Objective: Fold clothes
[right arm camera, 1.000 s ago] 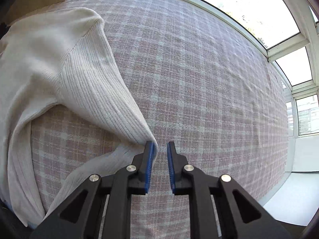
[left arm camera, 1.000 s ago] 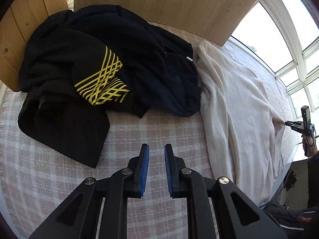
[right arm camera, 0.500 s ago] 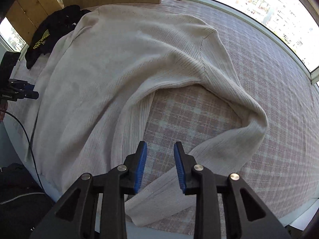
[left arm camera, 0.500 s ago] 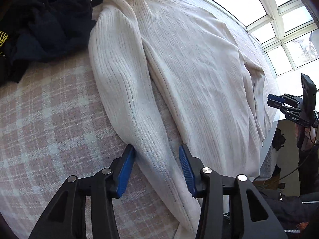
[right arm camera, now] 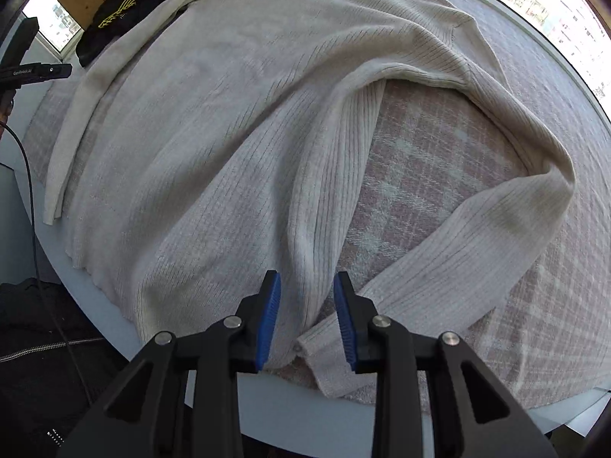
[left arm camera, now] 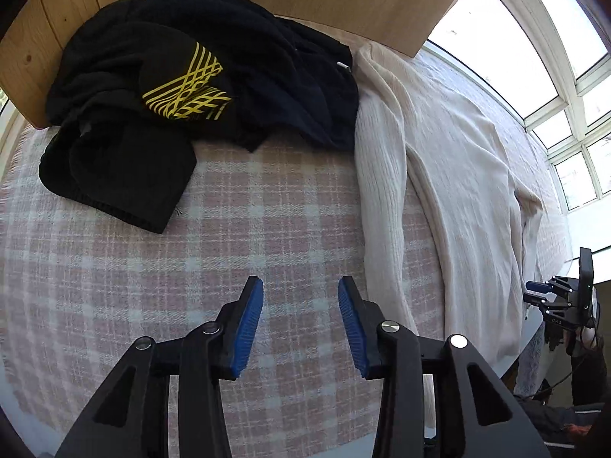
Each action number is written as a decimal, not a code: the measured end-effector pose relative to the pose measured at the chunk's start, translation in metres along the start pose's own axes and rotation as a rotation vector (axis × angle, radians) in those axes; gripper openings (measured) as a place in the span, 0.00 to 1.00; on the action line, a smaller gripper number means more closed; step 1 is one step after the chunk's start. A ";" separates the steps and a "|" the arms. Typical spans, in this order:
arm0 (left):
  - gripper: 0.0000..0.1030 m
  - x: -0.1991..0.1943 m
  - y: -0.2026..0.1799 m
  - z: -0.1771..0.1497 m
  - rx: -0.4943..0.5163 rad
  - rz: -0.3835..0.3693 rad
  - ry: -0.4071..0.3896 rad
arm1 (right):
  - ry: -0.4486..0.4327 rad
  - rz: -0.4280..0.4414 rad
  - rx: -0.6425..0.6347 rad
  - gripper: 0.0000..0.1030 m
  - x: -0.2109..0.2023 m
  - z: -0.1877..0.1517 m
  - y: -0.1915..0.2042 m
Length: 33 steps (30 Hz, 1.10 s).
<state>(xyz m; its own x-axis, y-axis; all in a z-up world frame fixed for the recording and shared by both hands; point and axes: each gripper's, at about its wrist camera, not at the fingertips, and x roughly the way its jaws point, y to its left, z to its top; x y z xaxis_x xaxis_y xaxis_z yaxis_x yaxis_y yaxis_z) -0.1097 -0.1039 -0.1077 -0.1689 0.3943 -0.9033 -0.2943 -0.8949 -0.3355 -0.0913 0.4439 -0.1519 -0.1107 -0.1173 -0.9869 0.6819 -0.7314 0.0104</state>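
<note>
Right wrist shows me my right gripper (right arm camera: 306, 307) parted over the cream sweater (right arm camera: 236, 122); left wrist only my left gripper (left arm camera: 301, 318) wide, empty, above the plaid cloth (left arm camera: 229, 236)

Left wrist cam: low over the plaid surface (left arm camera: 267, 229), facing the black clothes pile (left arm camera: 198, 87), cream sweater (left arm camera: 439, 175) at right. Right wrist cam: close over sweater hem, facing across it. Both views share sweater and pile.

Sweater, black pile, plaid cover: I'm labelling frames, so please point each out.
sweater (right arm camera: 236, 122): right wrist view, on its body panel
black pile (left arm camera: 267, 61): left wrist view, on the dark top folds
plaid cover (left arm camera: 267, 229): left wrist view, on a bare patch
</note>
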 end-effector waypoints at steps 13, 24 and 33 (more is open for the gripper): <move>0.41 0.088 -0.143 -0.054 0.252 -0.214 0.229 | -0.039 0.111 0.217 0.07 -0.013 -0.029 -0.050; 0.42 0.073 -0.120 0.002 0.175 -0.184 0.135 | -0.051 0.171 0.356 0.16 -0.022 -0.020 -0.105; 0.44 0.113 -0.125 0.085 0.158 0.005 0.041 | -0.146 -0.105 0.264 0.29 0.010 0.095 -0.171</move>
<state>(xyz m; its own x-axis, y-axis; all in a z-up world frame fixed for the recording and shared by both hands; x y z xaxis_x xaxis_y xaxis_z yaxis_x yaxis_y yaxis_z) -0.1716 0.0701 -0.1452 -0.1329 0.3778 -0.9163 -0.4382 -0.8516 -0.2876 -0.2779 0.5042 -0.1481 -0.2861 -0.1125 -0.9516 0.4522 -0.8914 -0.0306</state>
